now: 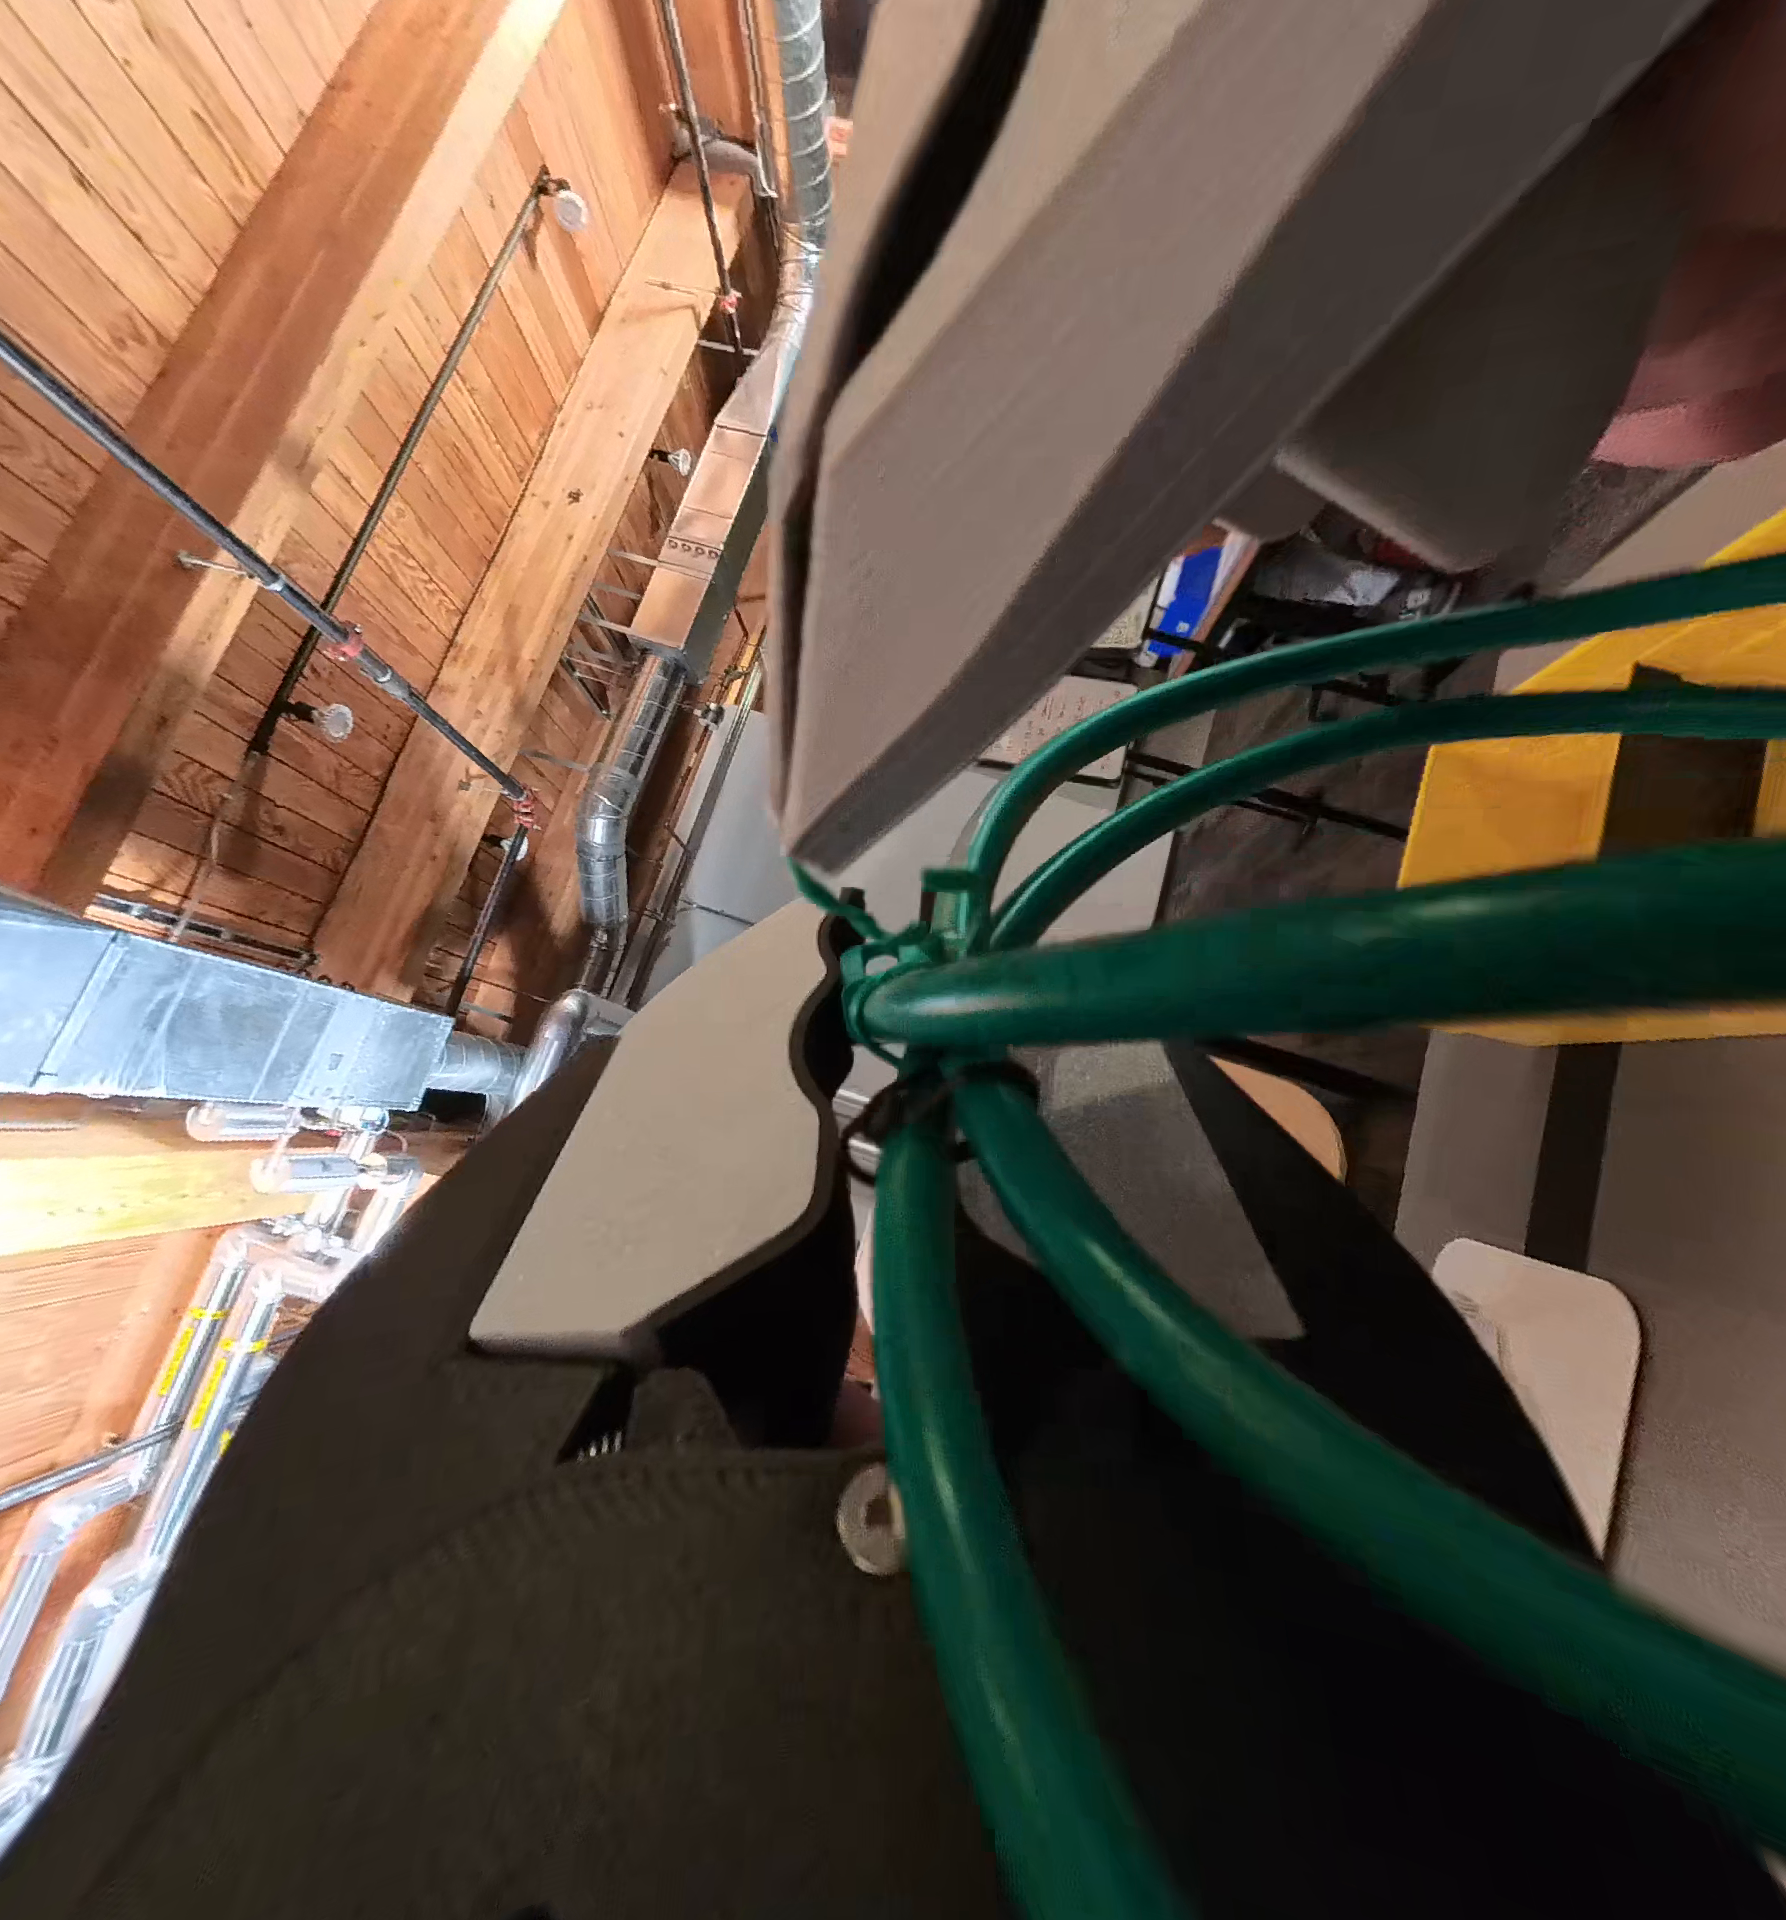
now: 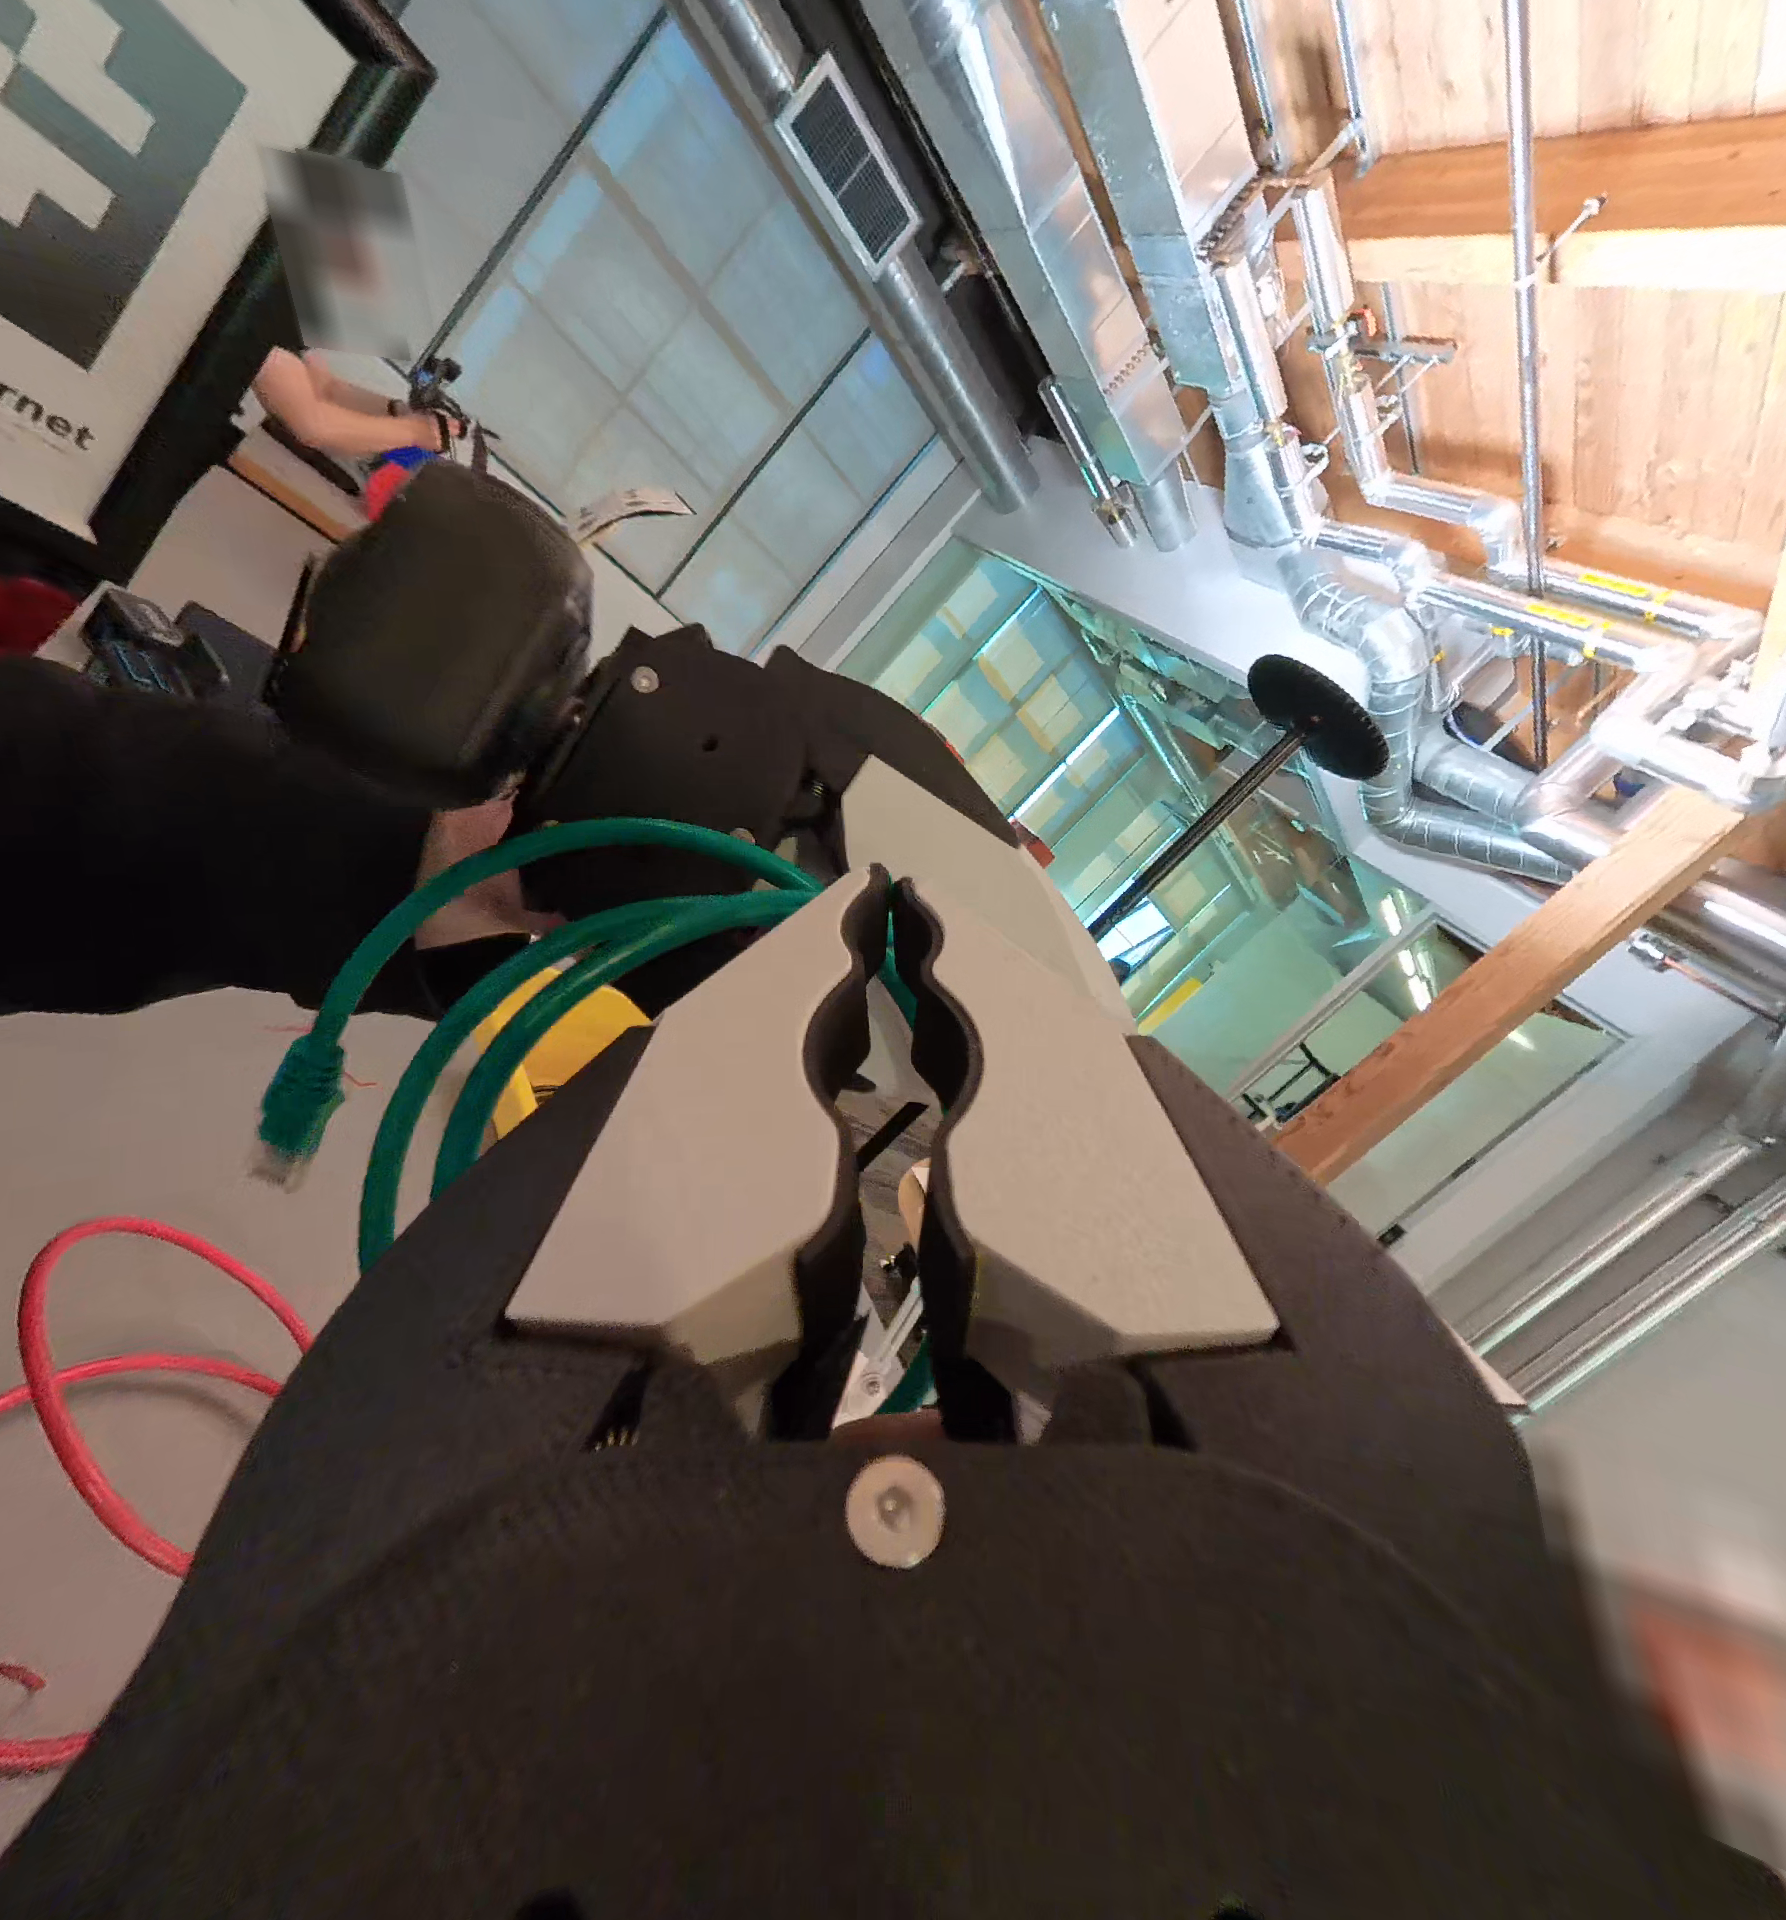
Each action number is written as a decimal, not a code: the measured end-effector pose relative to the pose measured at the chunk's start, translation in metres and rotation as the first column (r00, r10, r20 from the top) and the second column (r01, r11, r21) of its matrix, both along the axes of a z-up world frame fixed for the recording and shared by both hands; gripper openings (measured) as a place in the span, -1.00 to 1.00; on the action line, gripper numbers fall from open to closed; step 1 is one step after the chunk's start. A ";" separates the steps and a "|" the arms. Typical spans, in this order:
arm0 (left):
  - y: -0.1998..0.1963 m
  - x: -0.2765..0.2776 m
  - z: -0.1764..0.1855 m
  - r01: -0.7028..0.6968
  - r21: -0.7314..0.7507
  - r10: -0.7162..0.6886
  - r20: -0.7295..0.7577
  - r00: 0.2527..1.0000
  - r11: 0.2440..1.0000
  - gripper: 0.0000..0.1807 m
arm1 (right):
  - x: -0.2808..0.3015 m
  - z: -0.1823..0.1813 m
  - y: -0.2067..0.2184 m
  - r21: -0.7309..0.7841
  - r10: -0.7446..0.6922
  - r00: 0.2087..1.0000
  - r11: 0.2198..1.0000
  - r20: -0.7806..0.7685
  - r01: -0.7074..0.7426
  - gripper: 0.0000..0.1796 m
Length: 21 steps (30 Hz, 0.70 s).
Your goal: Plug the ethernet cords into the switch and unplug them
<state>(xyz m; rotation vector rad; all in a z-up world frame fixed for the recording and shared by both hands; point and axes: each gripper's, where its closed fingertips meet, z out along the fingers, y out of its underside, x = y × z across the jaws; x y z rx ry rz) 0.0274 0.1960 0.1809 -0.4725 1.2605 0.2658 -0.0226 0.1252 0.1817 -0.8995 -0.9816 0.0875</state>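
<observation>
Green ethernet cord (image 1: 1336,956): bundled coil, loops bound by ties, held aloft between my claws, above counter (image 2: 89,1122). Left claw (image 1: 847,997) clamps coil at tie knot. Right claw (image 2: 889,904) tips pinched together on a green strand. Free plug (image 2: 297,1091) dangles beside pink cord (image 2: 141,1382) on counter. Risk: tied loops snag, plug swings. Switch not visible. Yellow bin (image 1: 1595,769) close; open room above.

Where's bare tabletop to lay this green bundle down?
Bare grey table lies between the green plug and the pink cable loops. Crowded ahead: green cable coils over a yellow bin, with the left hand-held gripper in them.
</observation>
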 end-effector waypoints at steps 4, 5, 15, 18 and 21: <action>-0.003 0.004 0.001 -0.007 0.011 0.008 -0.016 1.000 1.000 -0.89 | -0.012 -0.008 -0.008 0.032 -0.006 0.995 0.999 0.101 0.003 -1.00; -0.004 0.004 0.003 -0.007 0.006 0.007 -0.012 1.000 1.000 -0.90 | -0.013 -0.012 -0.008 0.026 -0.011 0.992 1.000 0.129 0.008 -1.00; -0.010 -0.002 0.017 0.031 -0.065 -0.026 0.088 0.996 0.997 -0.90 | -0.003 -0.031 0.004 -0.078 -0.027 0.979 0.996 0.202 0.044 -1.00; -0.009 -0.005 0.020 0.029 -0.063 -0.023 0.104 0.994 0.998 -0.90 | 0.003 -0.024 0.007 -0.074 -0.049 0.987 0.995 0.153 0.061 -0.93; -0.011 -0.004 0.022 0.045 -0.068 -0.037 0.110 0.993 0.997 -0.89 | 0.003 -0.015 -0.002 -0.116 0.050 0.997 0.992 0.060 -0.042 -0.92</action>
